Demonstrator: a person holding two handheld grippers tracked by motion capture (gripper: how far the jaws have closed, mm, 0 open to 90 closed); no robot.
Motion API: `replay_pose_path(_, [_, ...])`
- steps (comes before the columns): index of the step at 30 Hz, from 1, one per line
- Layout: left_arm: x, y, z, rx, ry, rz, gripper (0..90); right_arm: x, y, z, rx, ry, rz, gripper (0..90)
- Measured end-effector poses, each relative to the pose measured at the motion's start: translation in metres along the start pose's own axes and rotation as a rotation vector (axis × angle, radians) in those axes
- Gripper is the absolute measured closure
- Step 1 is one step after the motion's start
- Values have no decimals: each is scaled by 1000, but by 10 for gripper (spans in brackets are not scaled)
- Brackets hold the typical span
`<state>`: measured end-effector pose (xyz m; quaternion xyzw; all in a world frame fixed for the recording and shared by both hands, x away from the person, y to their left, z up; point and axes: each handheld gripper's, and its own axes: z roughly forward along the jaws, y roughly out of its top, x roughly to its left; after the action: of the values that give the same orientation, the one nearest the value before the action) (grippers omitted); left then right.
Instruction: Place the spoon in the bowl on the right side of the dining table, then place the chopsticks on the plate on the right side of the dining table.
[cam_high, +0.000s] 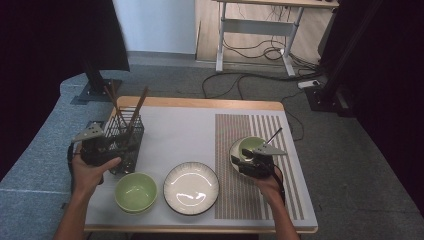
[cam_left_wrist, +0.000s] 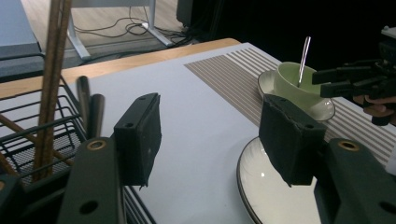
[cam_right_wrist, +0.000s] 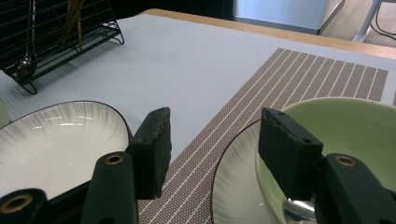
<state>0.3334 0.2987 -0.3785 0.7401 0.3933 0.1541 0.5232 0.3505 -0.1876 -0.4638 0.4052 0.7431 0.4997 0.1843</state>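
My right gripper (cam_high: 248, 162) hangs at the near rim of the green bowl (cam_high: 250, 145) on its plate (cam_high: 234, 156), on the striped mat toward the surface's right edge; its jaws stand wide, holding nothing, one over the bowl's edge and one over the mat. A spoon (cam_high: 273, 135) leans in that bowl. My left gripper (cam_high: 107, 144), jaws wide and empty, sits beside the wire rack (cam_high: 131, 131) at the left edge; I can read no writing anywhere.
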Motion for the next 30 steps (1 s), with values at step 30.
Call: replay_pose_path(30, [46, 22, 2, -1, 51, -32, 398, -4, -2, -1, 6, -11, 3, 444])
